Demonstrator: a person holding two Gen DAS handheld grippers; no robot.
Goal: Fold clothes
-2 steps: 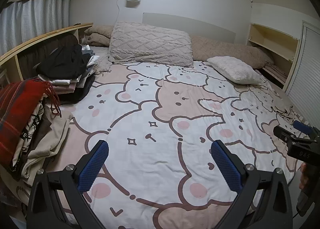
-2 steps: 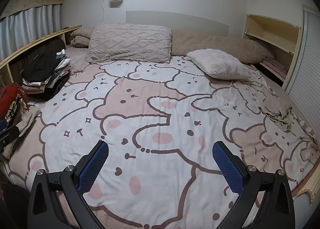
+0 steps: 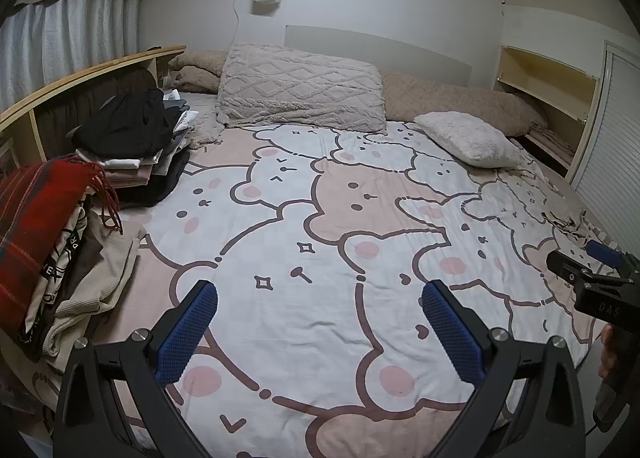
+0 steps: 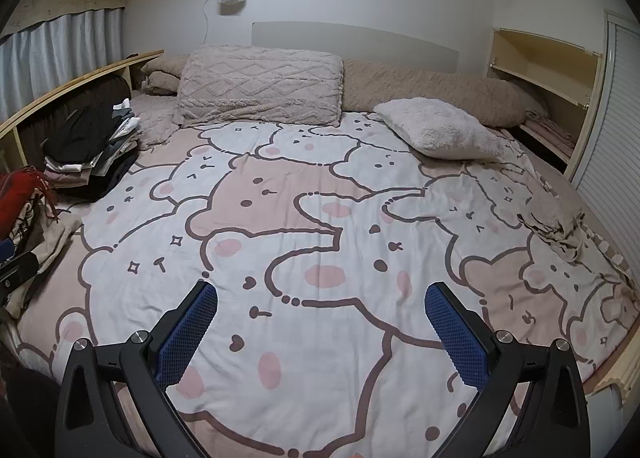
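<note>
A loose pile of clothes with a red fringed scarf on top lies at the bed's near left edge; it also shows in the right wrist view. A second stack topped by a black garment lies further back on the left, also in the right wrist view. A crumpled beige garment lies near the bed's right edge. My left gripper is open and empty above the bear-print bedspread. My right gripper is open and empty, and shows at the right edge of the left wrist view.
A large knitted pillow and a small fluffy pillow lie at the head of the bed. A wooden shelf runs along the left side. An open cabinet and a slatted door stand on the right.
</note>
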